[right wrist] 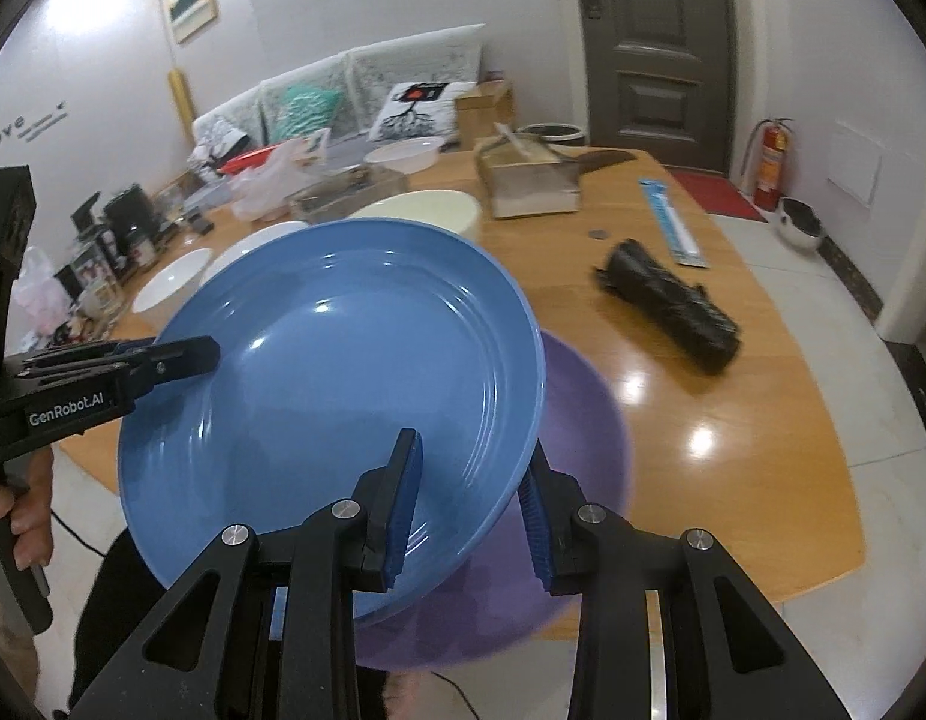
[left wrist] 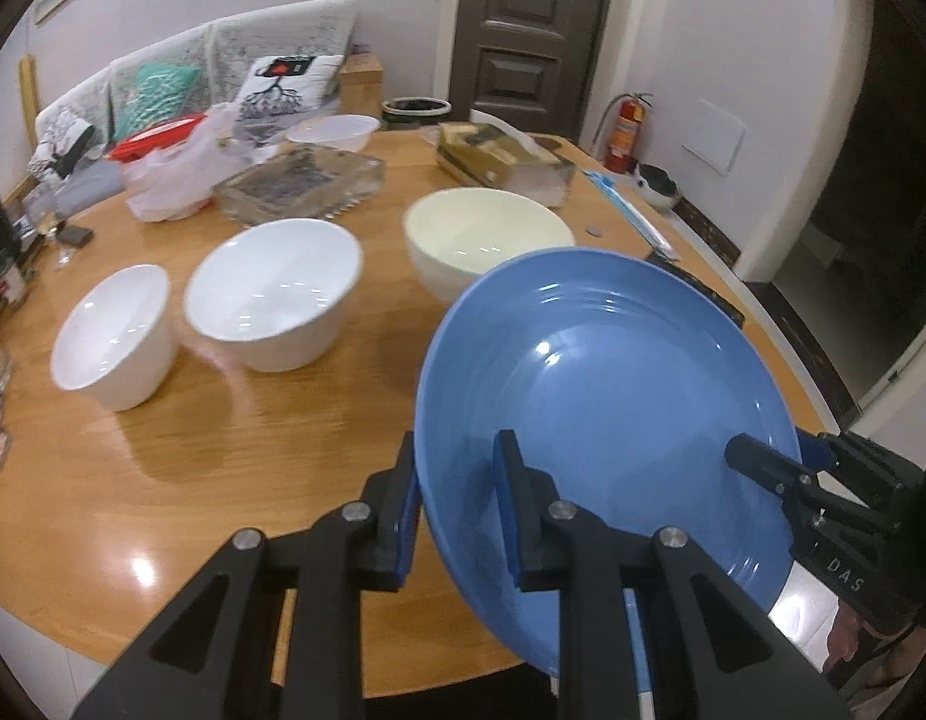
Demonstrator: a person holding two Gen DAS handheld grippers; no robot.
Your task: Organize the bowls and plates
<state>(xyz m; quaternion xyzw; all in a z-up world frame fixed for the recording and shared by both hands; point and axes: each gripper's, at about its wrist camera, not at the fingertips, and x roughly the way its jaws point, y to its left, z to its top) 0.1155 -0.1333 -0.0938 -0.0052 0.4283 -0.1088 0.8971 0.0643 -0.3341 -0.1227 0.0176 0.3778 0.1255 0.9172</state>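
Note:
A blue plate [left wrist: 601, 372] hangs tilted above the wooden table [left wrist: 283, 450], held from both sides. My left gripper [left wrist: 457, 462] is shut on its left rim, one finger inside the plate and one under it. My right gripper [right wrist: 472, 456] is shut on the opposite rim, and it shows in the left wrist view as well [left wrist: 763, 456]. Under the blue plate [right wrist: 343, 372] a purple plate [right wrist: 583, 420] lies on the table. The left gripper [right wrist: 193, 354] enters from the left. Two white bowls [left wrist: 112, 336] [left wrist: 274, 294] and a cream bowl [left wrist: 481, 240] stand further back.
A glass tray [left wrist: 301, 183], a plastic bag [left wrist: 169, 180] and a cardboard box [left wrist: 493, 156] crowd the table's far side. A black roll [right wrist: 667, 300] and a blue-white strip [right wrist: 673, 222] lie to the right. Bottles and jars line the left edge [left wrist: 1, 276].

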